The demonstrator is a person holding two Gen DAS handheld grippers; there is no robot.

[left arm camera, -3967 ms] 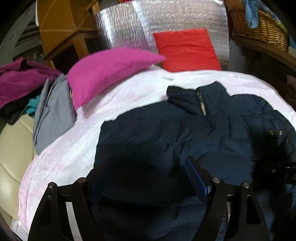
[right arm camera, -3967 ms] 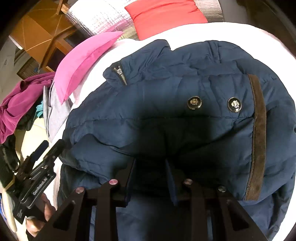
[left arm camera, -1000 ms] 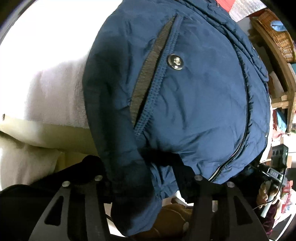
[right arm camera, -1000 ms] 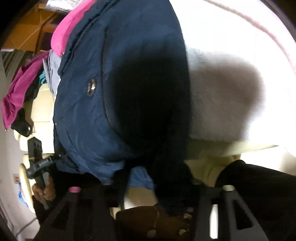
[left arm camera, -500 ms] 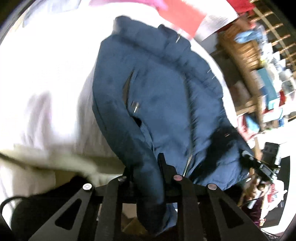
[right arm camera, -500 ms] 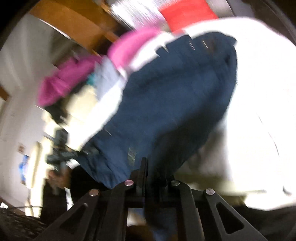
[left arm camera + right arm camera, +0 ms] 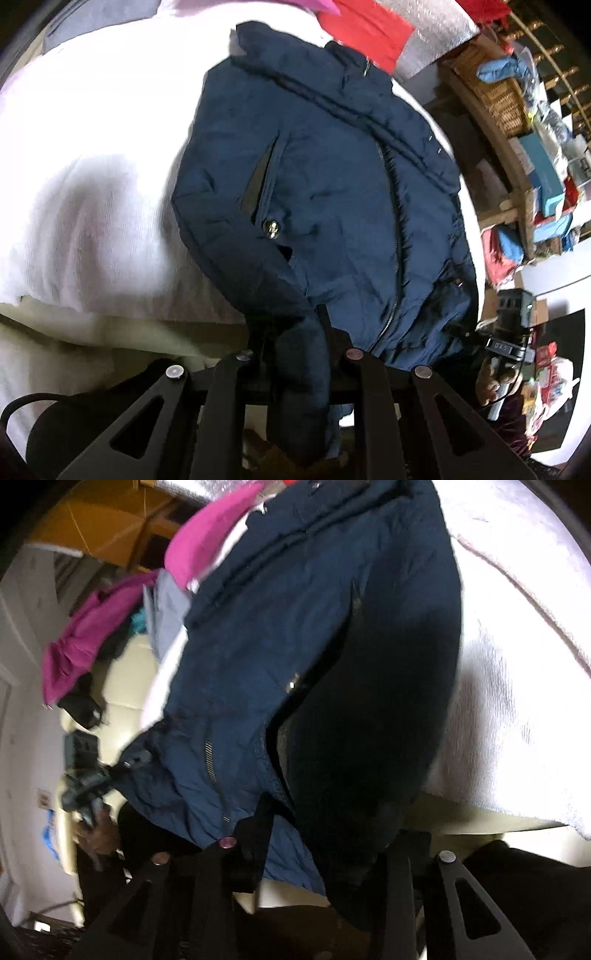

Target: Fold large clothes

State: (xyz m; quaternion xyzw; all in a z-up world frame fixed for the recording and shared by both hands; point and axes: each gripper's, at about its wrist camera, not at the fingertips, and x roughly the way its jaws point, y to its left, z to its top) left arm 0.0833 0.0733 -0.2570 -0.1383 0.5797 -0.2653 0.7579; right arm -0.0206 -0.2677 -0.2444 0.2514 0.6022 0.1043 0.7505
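One wide bed covered by a white fleece blanket carries everything. On it lies the large navy-blue padded jacket, front side up, with its collar toward the far edge of the bed and its hem hanging over the near edge. A magenta pillow and a red cushion rest at the far edge, behind the collar. A grey folded garment lies near the far left corner, beside a magenta cloth heap. The left gripper is clenched on the hem at the jacket's left bottom corner, with a fold of fabric pinched between its jaws. The right gripper grasps the dark hem at the right bottom corner; its jaws have just been opening a little, with the fabric between them. A small metal snap button sits below the left pocket slit.
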